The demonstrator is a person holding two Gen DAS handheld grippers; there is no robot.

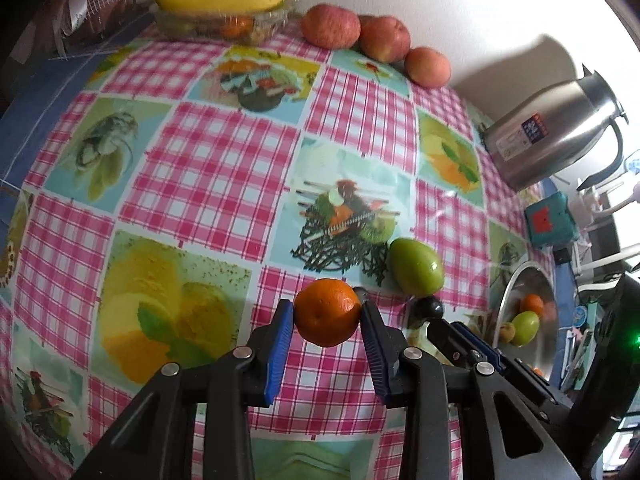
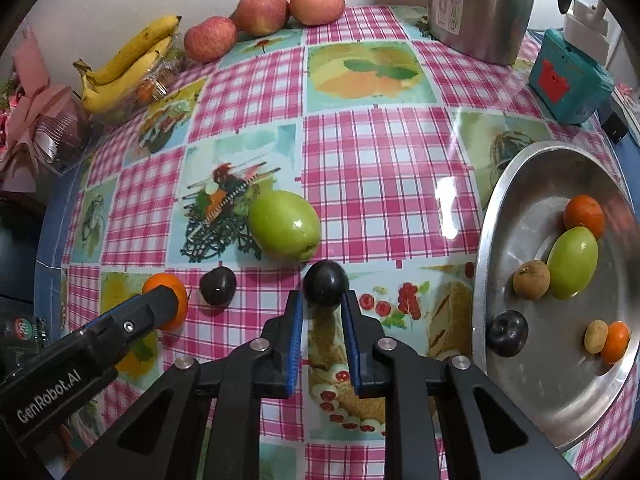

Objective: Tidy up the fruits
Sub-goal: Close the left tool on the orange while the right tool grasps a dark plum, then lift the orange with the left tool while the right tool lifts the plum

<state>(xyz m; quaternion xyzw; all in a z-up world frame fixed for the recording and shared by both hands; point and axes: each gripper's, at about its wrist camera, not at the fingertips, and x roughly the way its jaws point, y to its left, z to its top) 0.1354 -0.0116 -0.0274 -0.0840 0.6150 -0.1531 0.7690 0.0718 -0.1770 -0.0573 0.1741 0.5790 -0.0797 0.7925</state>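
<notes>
Through my left wrist camera, the left gripper (image 1: 328, 314) clamps a small orange (image 1: 328, 312) between its blue pads above the checked tablecloth (image 1: 208, 168), with a green fruit (image 1: 416, 267) lying just beyond.

Through my right wrist camera, the right gripper (image 2: 323, 294) pinches a dark plum (image 2: 325, 282), left of the metal basin (image 2: 492, 216) holding other fruits.

Both wrist cameras look steeply down, close over the table (image 1: 224, 168); both views share the green fruit (image 2: 285, 226) and three apples (image 1: 330, 26).
</notes>
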